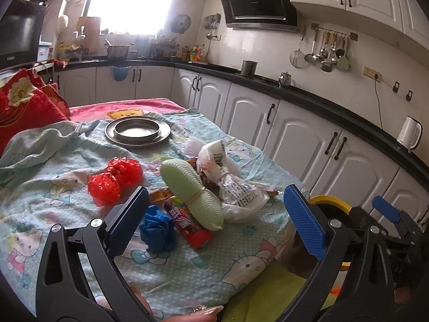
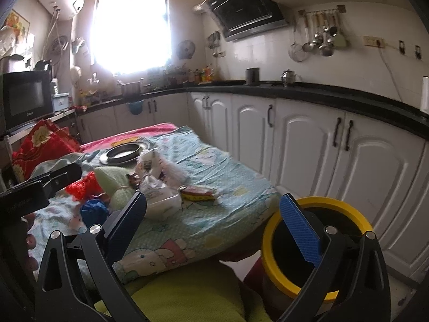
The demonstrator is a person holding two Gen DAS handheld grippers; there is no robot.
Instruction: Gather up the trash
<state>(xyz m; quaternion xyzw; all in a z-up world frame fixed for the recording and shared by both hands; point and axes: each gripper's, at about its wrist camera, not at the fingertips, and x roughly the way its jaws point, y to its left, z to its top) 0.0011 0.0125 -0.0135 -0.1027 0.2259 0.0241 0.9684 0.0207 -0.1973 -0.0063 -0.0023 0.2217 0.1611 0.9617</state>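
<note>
Trash lies on a cartoon-print cloth (image 1: 53, 187) over the table: a red crinkled wrapper (image 1: 115, 178), a blue crumpled piece (image 1: 158, 230), a red snack tube (image 1: 190, 225), a green foam sleeve (image 1: 191, 190) and a white printed plastic bag (image 1: 233, 185). My left gripper (image 1: 214, 217) is open and empty, just short of the pile. A yellow-rimmed bin (image 2: 316, 244) stands beside the table's near right corner. My right gripper (image 2: 217, 225) is open and empty, over the table edge next to the bin. A flat yellow-red wrapper (image 2: 197, 191) lies right of the bag.
A metal plate with a bowl (image 1: 138, 131) sits at the table's far end. Red cushions (image 1: 24, 102) lie at the left. White cabinets (image 1: 295, 139) under a black counter run along the right, with a narrow aisle. A white kettle (image 1: 409, 132) stands on the counter.
</note>
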